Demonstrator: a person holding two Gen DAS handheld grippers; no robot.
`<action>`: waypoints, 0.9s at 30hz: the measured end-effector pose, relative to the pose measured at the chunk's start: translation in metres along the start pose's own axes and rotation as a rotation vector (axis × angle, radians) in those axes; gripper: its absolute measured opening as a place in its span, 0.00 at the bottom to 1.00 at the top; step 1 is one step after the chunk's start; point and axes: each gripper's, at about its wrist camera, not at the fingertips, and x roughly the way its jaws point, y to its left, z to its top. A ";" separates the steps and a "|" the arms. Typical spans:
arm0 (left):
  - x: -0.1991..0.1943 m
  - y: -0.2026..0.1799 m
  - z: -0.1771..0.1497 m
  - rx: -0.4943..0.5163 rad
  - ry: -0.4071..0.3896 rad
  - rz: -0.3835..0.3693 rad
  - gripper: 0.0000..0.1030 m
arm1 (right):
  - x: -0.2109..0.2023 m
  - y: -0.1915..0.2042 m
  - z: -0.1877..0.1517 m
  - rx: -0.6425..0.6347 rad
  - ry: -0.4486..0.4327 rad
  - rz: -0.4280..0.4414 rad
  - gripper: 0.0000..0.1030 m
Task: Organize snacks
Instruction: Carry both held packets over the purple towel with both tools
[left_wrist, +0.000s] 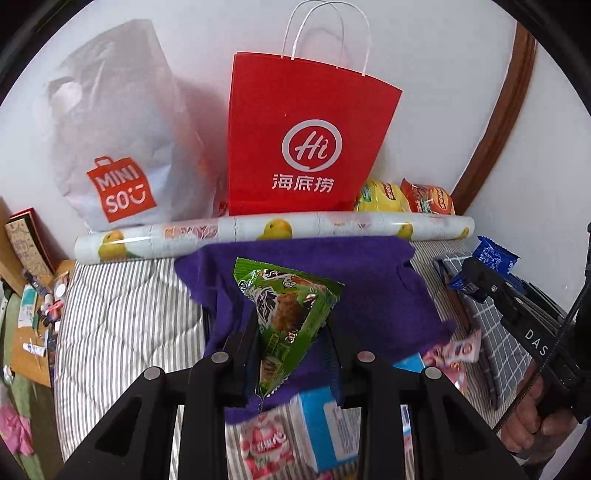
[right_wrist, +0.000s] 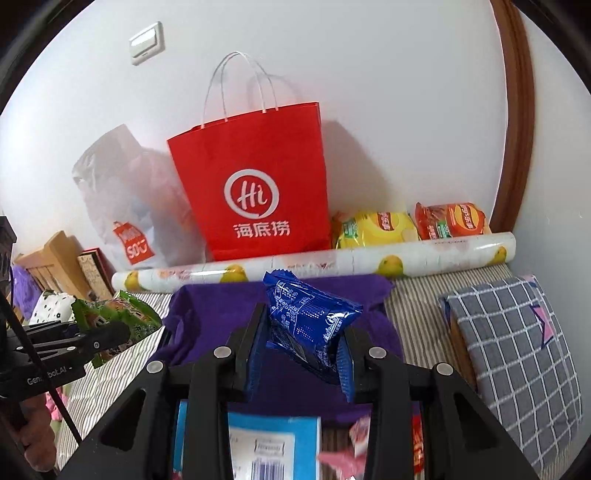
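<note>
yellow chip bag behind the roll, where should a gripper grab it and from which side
Likely grip the yellow chip bag by its crimped top-left corner, coming from above. The printed roll blocks its front, and the red paper bag and the orange chip bag crowd its sides.

Both wrist views face the red bag (left_wrist: 310, 140) closely.

the right hand-held gripper (right_wrist: 304, 347) clamps a blue packet (right_wrist: 314, 325) above a purple cloth (right_wrist: 207, 314) on the striped bed (right_wrist: 417, 314). the left hand-held gripper (right_wrist: 107, 334), at far left, grips a green packet (right_wrist: 118, 314). a red bag (right_wrist: 255, 184) stands against the wall behind a paper roll (right_wrist: 406, 258), beside yellow (right_wrist: 373, 229) and orange (right_wrist: 450, 221) chip bags. a checked pillow (right_wrist: 517, 354) lies at right.
</note>
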 end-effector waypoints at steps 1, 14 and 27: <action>0.003 0.000 0.004 -0.002 0.000 0.000 0.28 | 0.004 -0.001 0.003 0.004 -0.001 -0.003 0.33; 0.052 0.008 0.042 -0.024 0.020 -0.014 0.28 | 0.059 -0.009 0.031 0.054 0.017 -0.016 0.33; 0.117 0.029 0.047 -0.059 0.115 -0.025 0.28 | 0.117 -0.004 0.026 0.064 0.104 -0.017 0.33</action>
